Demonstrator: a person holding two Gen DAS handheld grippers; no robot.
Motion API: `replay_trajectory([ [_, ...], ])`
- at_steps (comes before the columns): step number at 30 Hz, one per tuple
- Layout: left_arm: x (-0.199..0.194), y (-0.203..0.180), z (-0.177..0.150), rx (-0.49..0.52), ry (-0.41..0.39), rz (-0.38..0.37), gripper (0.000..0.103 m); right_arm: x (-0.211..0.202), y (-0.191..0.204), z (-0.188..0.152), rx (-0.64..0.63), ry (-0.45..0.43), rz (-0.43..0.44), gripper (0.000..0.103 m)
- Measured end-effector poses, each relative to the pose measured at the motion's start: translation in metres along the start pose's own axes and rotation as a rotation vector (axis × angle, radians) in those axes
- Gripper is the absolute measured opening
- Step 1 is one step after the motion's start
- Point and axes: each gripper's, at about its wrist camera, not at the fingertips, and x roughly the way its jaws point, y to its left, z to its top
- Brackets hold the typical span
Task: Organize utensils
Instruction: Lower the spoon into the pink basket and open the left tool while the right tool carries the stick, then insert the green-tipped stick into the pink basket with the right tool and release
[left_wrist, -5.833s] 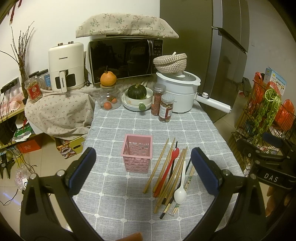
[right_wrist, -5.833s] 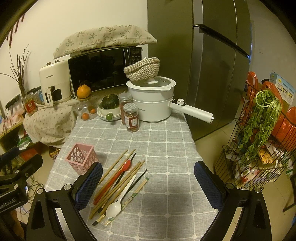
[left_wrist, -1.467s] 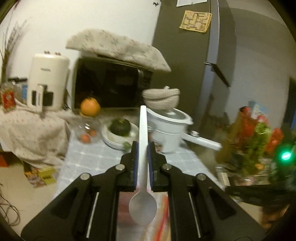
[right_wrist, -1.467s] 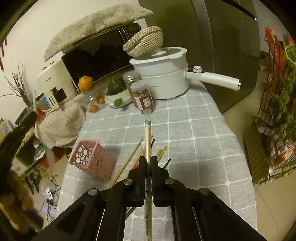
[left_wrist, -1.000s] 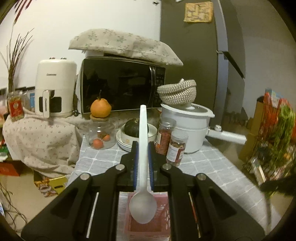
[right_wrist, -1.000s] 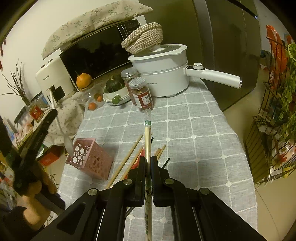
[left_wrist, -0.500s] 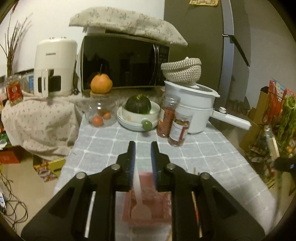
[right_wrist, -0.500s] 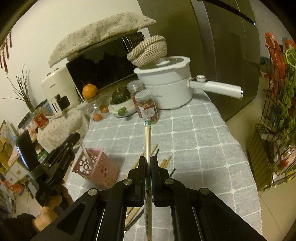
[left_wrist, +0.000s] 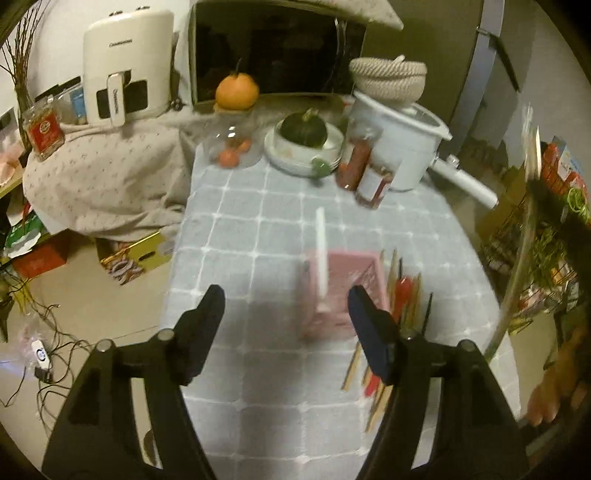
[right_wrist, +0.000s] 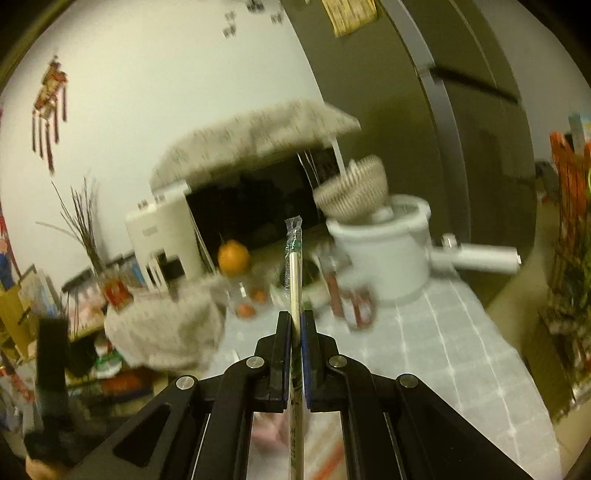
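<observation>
Since the white spoon (left_wrist: 320, 254) is now standing handle-up in the pink basket (left_wrist: 343, 295), the left tongs (left_wrist: 286, 325) have just been spreading and are seen released, with nothing between them. A wrapped pair of chopsticks (right_wrist: 294, 273) is clenched in the right tongs (right_wrist: 294, 332), raised above the desk (left_wrist: 258, 229) (presumably for the same basket). Loose chopsticks (left_wrist: 402, 291) are left lying just beside it.

A spoon (left_wrist: 320, 254) stands in the basket (left_wrist: 341, 295) on the surface (left_wrist: 258, 221); chopsticks (left_wrist: 402, 295) lie just right; a pot (left_wrist: 399, 147) sits behind.
</observation>
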Motion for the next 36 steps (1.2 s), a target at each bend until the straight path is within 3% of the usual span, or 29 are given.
replay_trajectory([
  [6, 0.006, 0.02, -0.002, -0.022, 0.062, -0.014, 0.07, 0.009, 0.037, -0.002, -0.001, -0.219, 0.002, 0.005],
  [8, 0.007, 0.023, -0.002, -0.027, 0.076, -0.029, 0.07, 0.017, 0.04, -0.006, 0.032, -0.255, -0.015, 0.005],
  [14, 0.013, 0.025, 0.001, -0.005, 0.099, -0.029, 0.07, 0.049, 0.041, -0.015, 0.121, -0.274, -0.059, 0.005],
  [22, 0.031, 0.031, -0.001, -0.021, 0.149, -0.009, 0.07, 0.074, 0.039, -0.034, 0.058, -0.3, -0.169, 0.006],
  [33, 0.035, 0.03, 0.0, -0.051, 0.155, -0.022, 0.07, 0.08, 0.029, -0.054, 0.081, -0.219, -0.126, 0.007],
  [36, 0.034, 0.029, 0.001, -0.058, 0.152, -0.035, 0.07, 0.074, 0.025, -0.054, 0.083, -0.205, -0.108, 0.017],
])
